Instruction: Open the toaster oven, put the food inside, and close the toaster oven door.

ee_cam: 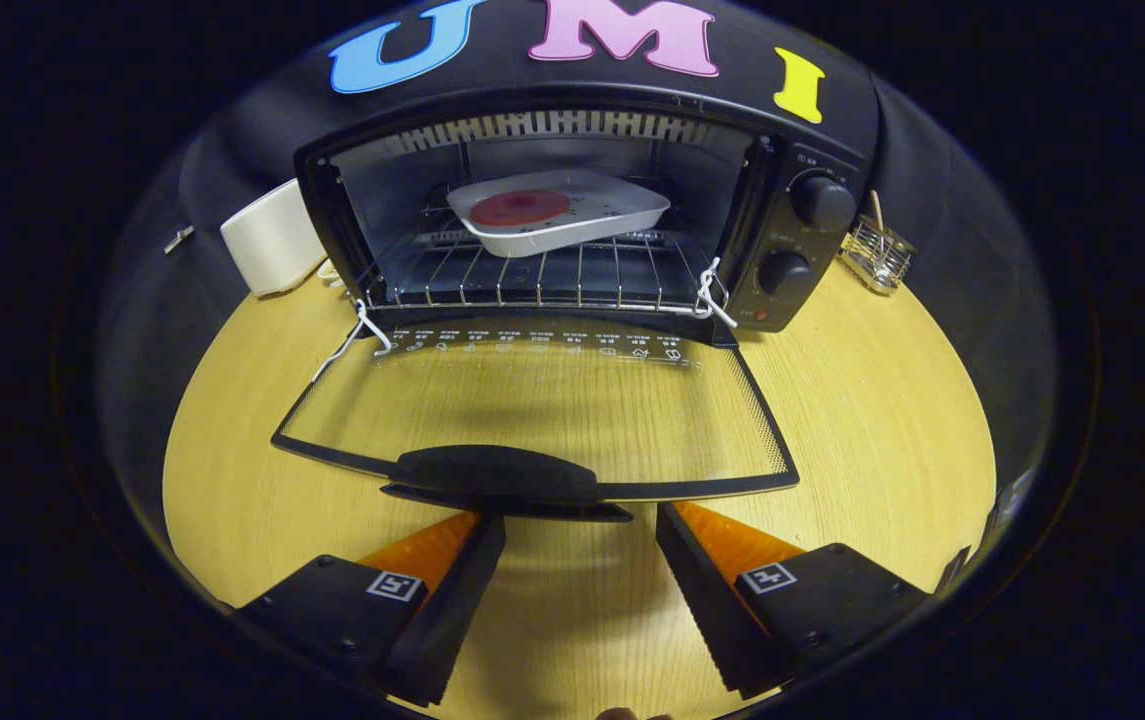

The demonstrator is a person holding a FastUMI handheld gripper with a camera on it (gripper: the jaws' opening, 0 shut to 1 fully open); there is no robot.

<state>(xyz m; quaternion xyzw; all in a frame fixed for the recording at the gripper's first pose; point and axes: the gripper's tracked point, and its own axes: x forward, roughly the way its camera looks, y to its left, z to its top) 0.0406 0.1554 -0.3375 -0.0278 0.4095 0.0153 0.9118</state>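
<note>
Tool point(580, 520) agape below door handle point(497, 475)

Black toaster oven point(572, 215) with silver wire rack point(532, 278); inside it, white tray point(572, 215) bearing a red round of food point(520, 208). Glass door point(542, 410), black-framed with dotted border, over pale wood-grain table point(882, 420). Cream box point(272, 238) at the oven's nine o'clock.

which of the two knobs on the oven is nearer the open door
The lower knob, just above the door's right hinge. The upper knob sits higher on the same panel, further from the door. The open tongs wait at the door handle.
</note>
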